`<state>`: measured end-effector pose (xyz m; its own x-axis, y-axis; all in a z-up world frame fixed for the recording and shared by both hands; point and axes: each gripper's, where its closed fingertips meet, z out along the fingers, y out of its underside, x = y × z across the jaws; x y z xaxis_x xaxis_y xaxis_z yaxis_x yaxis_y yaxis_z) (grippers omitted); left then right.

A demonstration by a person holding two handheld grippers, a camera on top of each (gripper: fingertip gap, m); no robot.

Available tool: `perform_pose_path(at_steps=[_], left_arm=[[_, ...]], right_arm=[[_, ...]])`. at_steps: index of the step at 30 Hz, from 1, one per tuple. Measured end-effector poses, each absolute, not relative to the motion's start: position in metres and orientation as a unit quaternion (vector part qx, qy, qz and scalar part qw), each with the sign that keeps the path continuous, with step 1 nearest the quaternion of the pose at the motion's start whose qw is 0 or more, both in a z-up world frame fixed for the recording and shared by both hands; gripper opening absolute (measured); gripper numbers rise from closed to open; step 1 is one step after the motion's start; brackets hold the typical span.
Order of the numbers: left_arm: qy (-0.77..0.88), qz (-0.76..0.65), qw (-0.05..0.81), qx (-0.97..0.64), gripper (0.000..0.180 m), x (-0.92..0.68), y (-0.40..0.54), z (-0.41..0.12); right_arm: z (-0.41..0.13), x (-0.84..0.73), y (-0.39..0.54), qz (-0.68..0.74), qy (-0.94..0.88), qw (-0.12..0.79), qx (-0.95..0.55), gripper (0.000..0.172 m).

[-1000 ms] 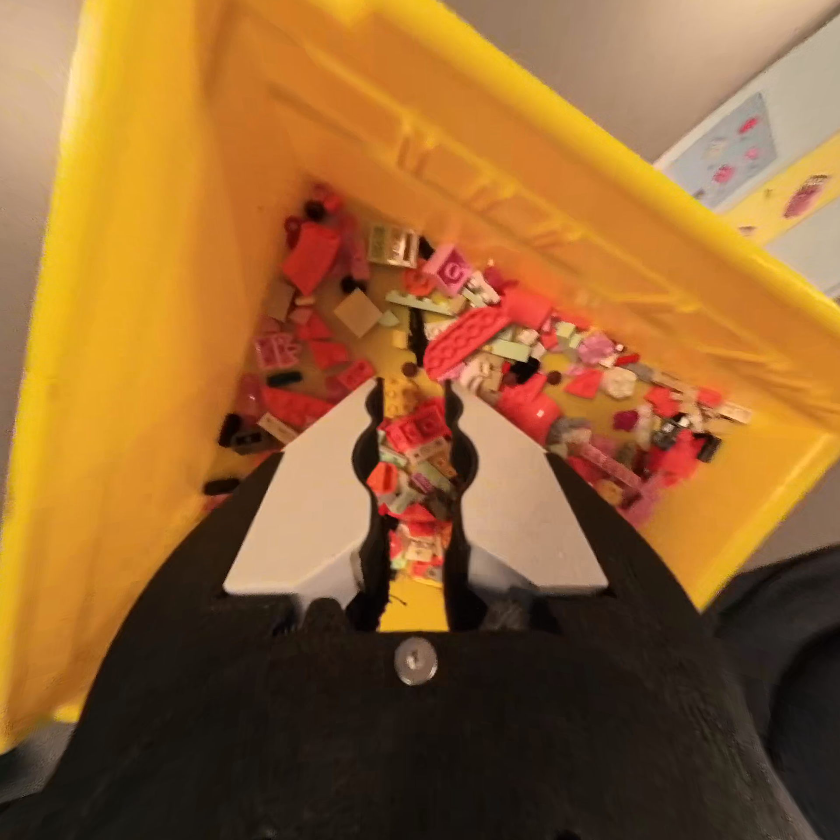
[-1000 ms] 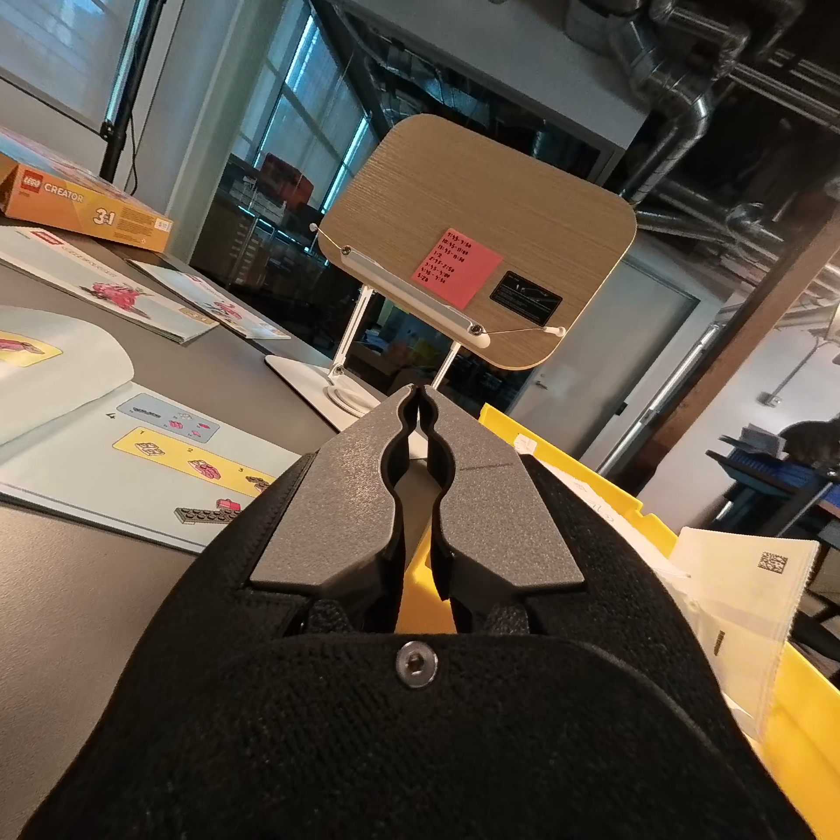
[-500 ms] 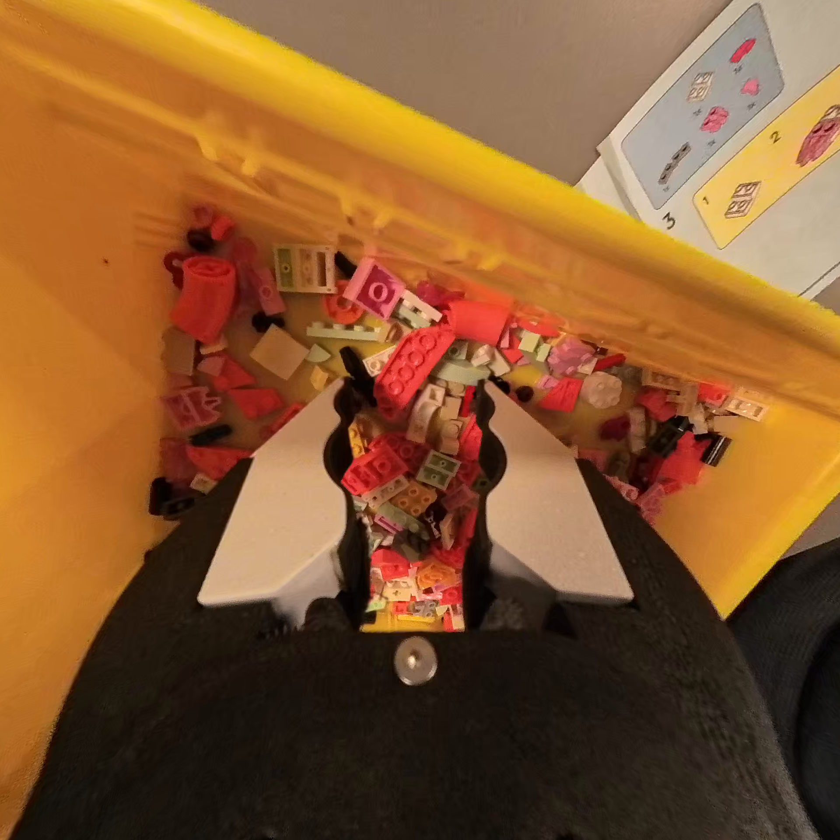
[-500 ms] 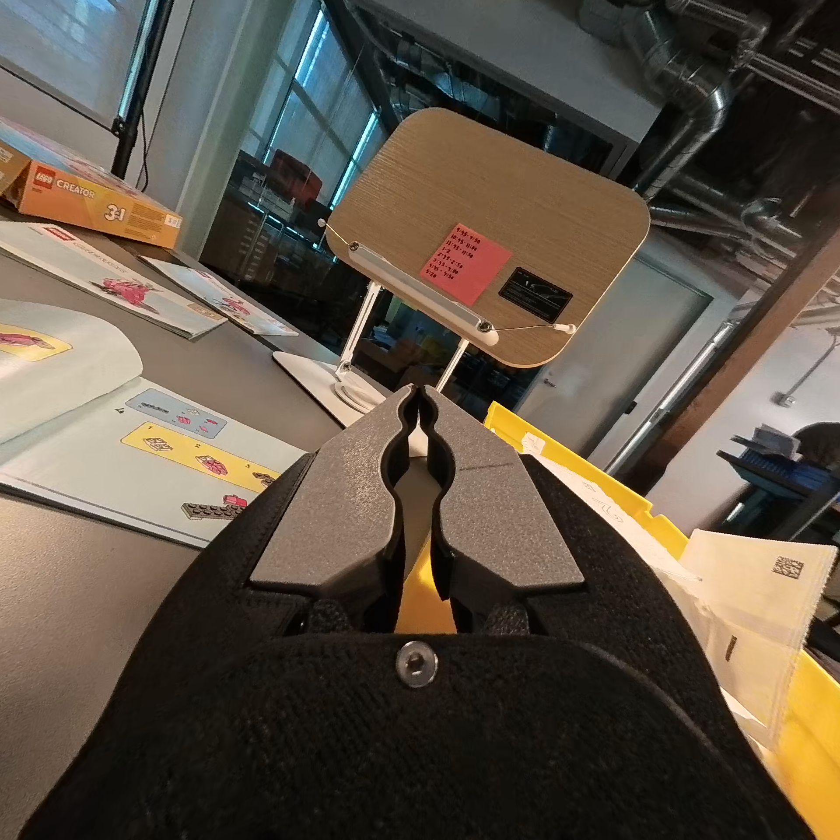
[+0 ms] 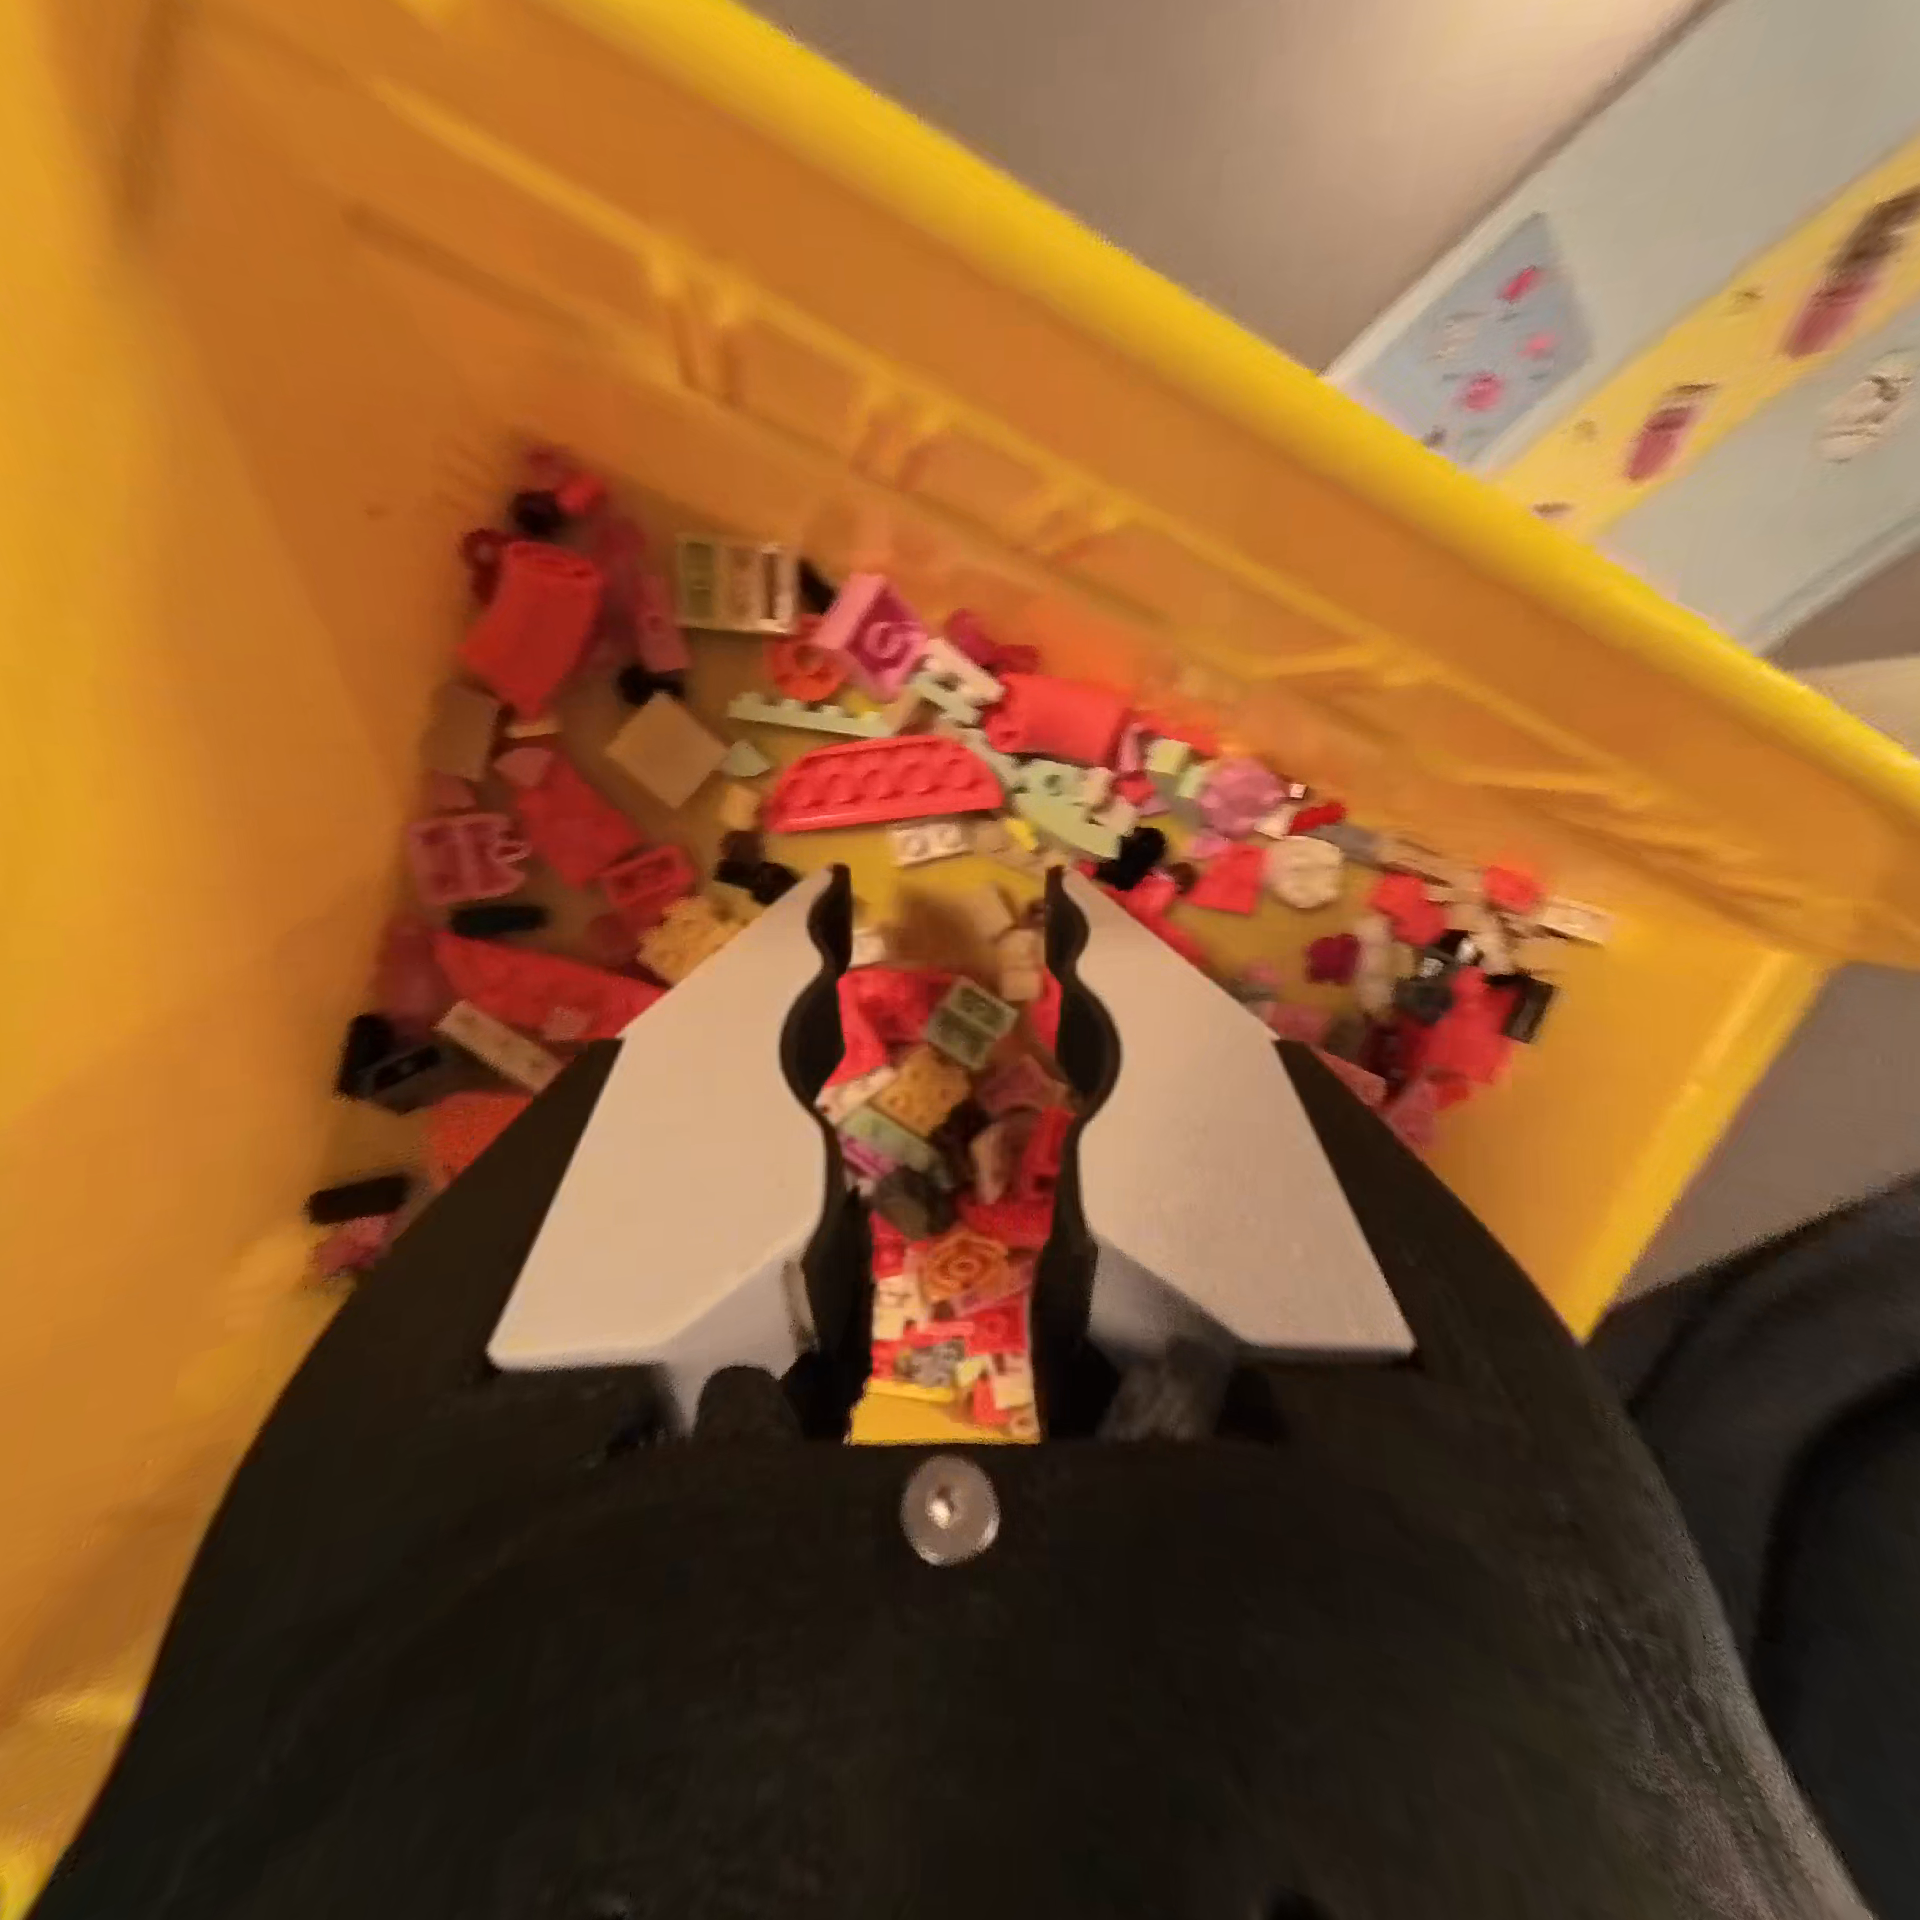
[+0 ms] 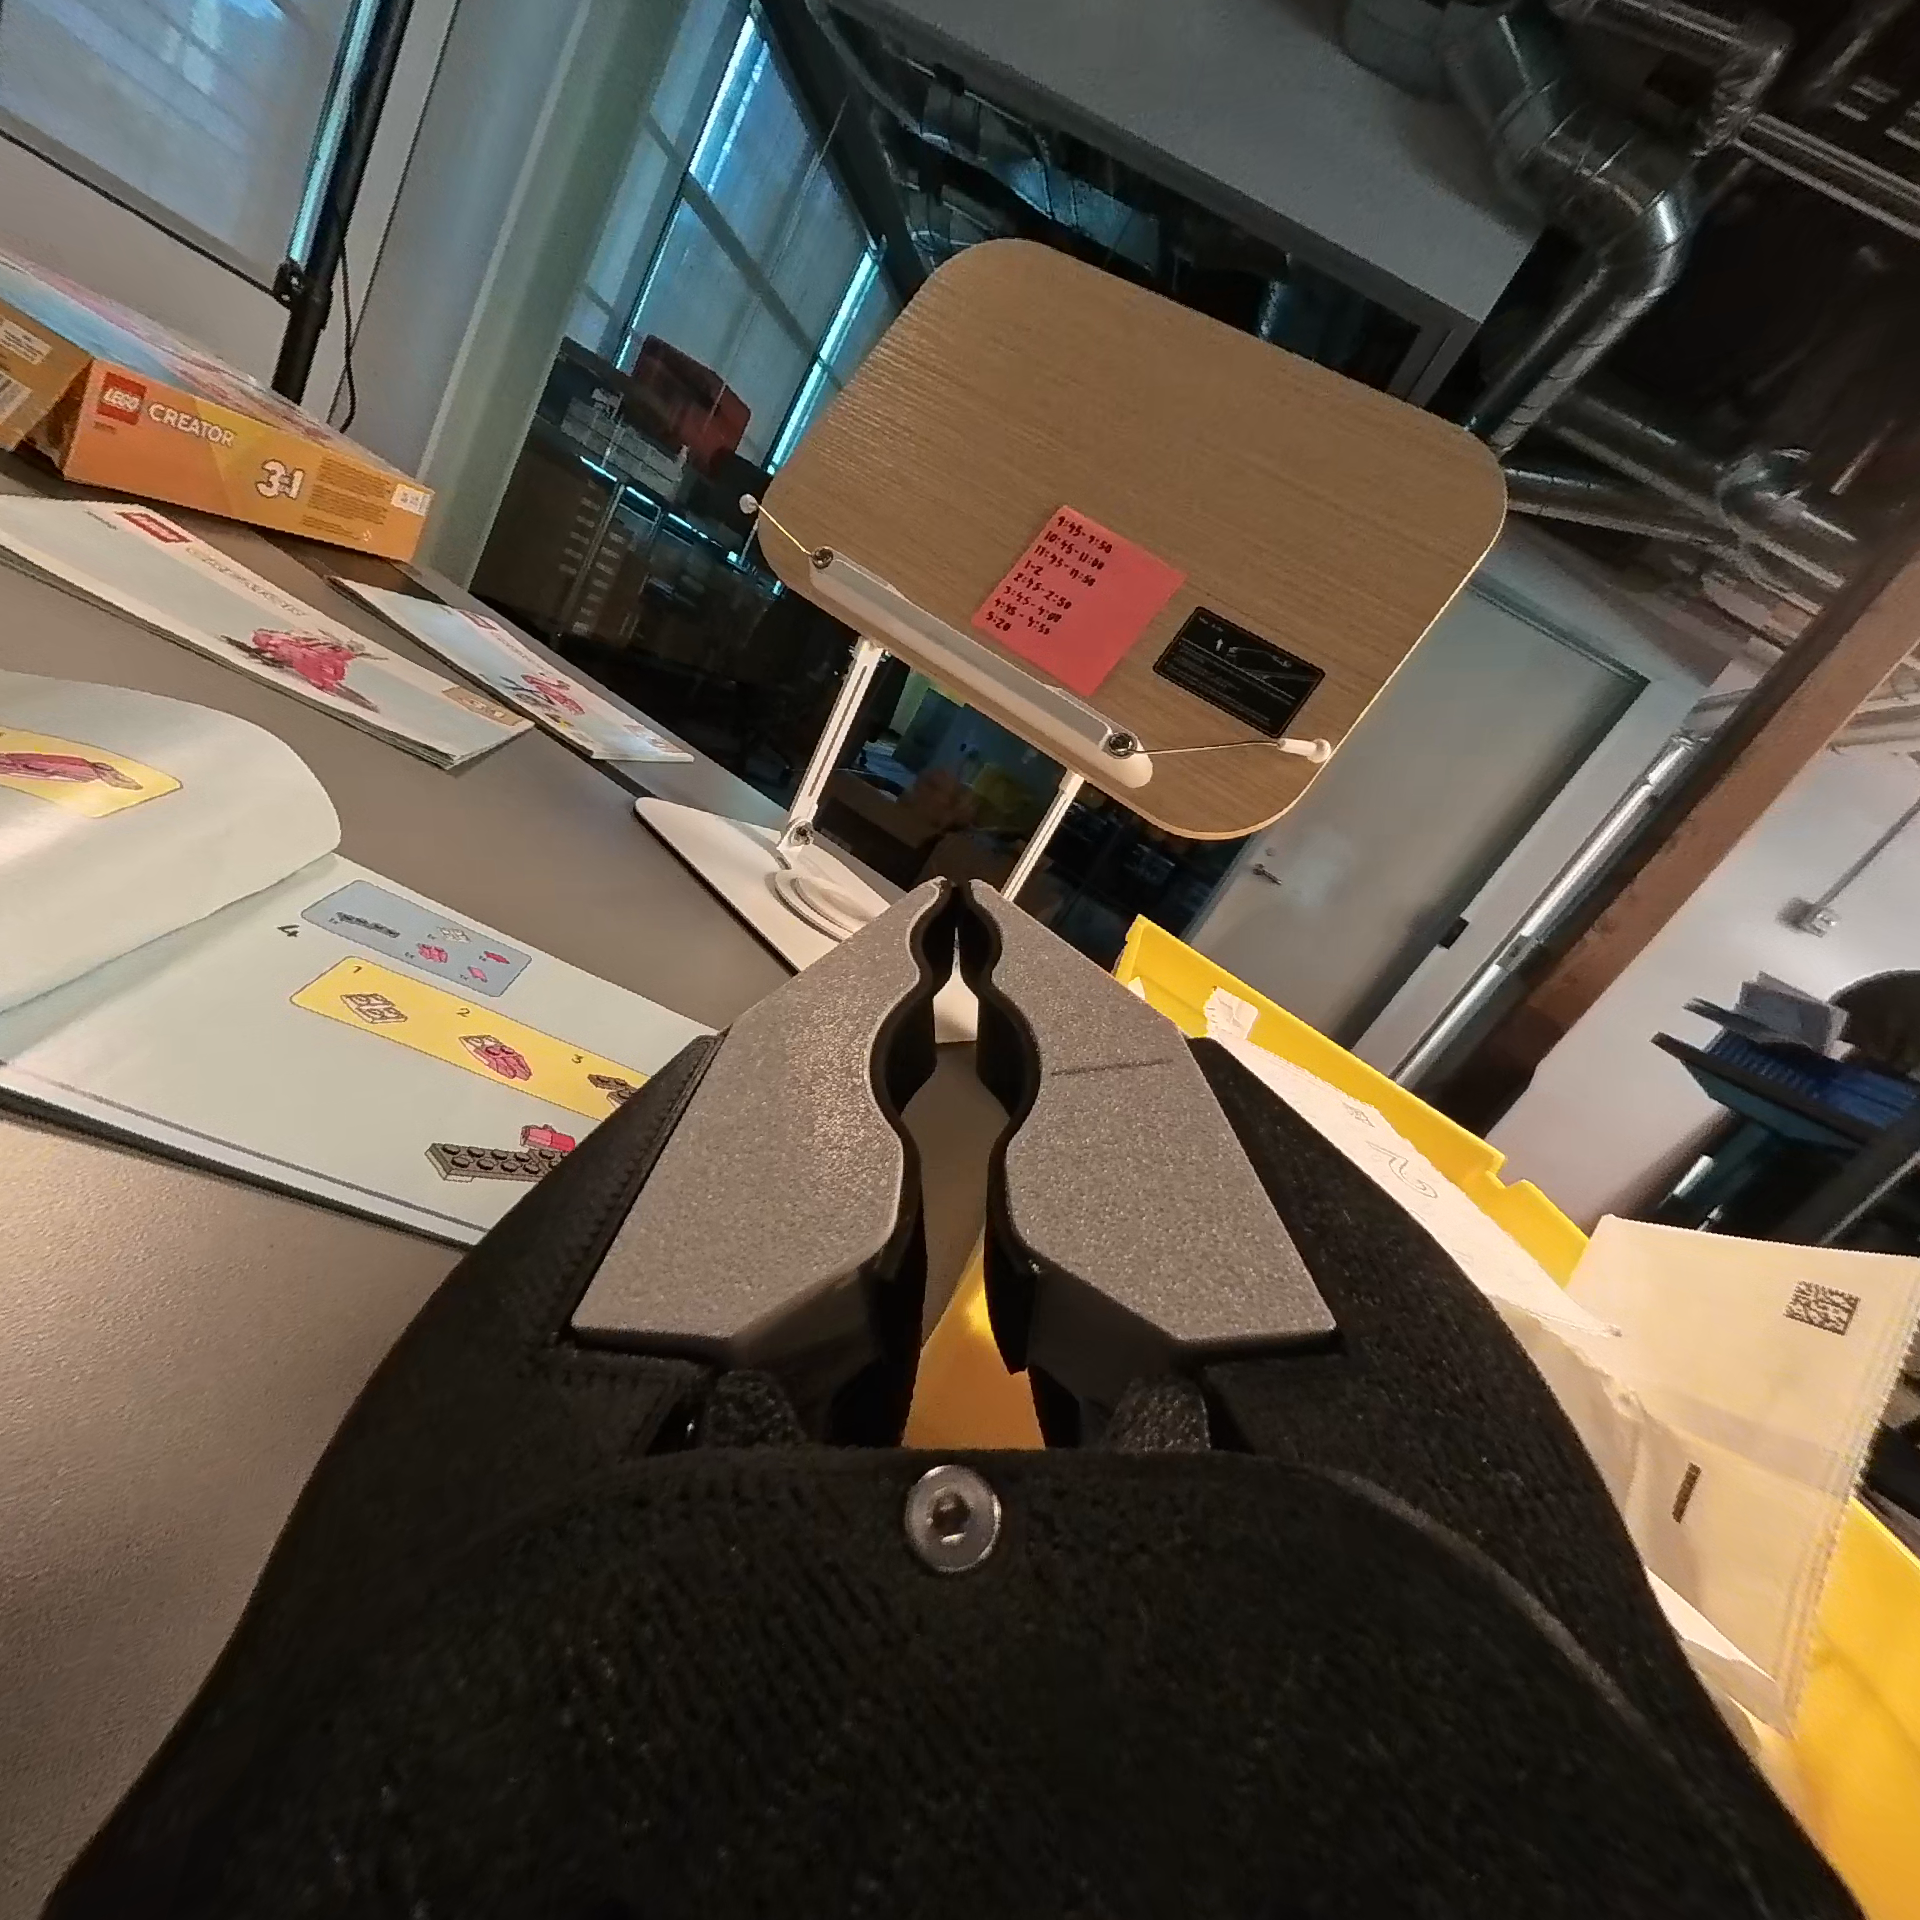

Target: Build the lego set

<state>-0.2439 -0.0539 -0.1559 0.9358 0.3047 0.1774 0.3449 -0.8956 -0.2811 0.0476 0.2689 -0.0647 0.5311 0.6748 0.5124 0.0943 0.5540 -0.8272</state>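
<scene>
Now the left claw (image 5: 948, 904) hangs narrower but still open and empty over the bricks (image 5: 940, 1091) in the yellow bin (image 5: 1039, 436), while the right claw (image 6: 958, 890) stays closed on nothing above the counter (image 6: 208, 1403).

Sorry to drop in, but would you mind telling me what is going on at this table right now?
A person holds a gripper in each hand. The left gripper points down into a yellow bin of small toy bricks, mostly red and pink, with its jaws open and nothing held. The right gripper is shut and empty above the grey table, pointing towards a wooden book stand, with an open instruction booklet to its left.
</scene>
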Motion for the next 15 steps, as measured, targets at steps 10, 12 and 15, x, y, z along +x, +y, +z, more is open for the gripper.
perform_pose_path(at_steps=[10, 12, 15], left_arm=[[-0.077, -0.141, 0.15, -0.975, 0.026, -0.179, -0.038, -0.16], [-0.056, -0.143, 0.145, -0.977, 0.025, -0.17, -0.036, -0.161], [-0.046, -0.14, 0.139, -0.979, 0.027, -0.163, -0.033, -0.165]], right_arm=[[-0.065, 0.047, 0.269, 0.191, -0.446, 0.76, -0.432, 0.0], [-0.065, 0.047, 0.269, 0.192, -0.447, 0.759, -0.433, 0.0], [-0.065, 0.047, 0.269, 0.192, -0.447, 0.759, -0.432, 0.0]])
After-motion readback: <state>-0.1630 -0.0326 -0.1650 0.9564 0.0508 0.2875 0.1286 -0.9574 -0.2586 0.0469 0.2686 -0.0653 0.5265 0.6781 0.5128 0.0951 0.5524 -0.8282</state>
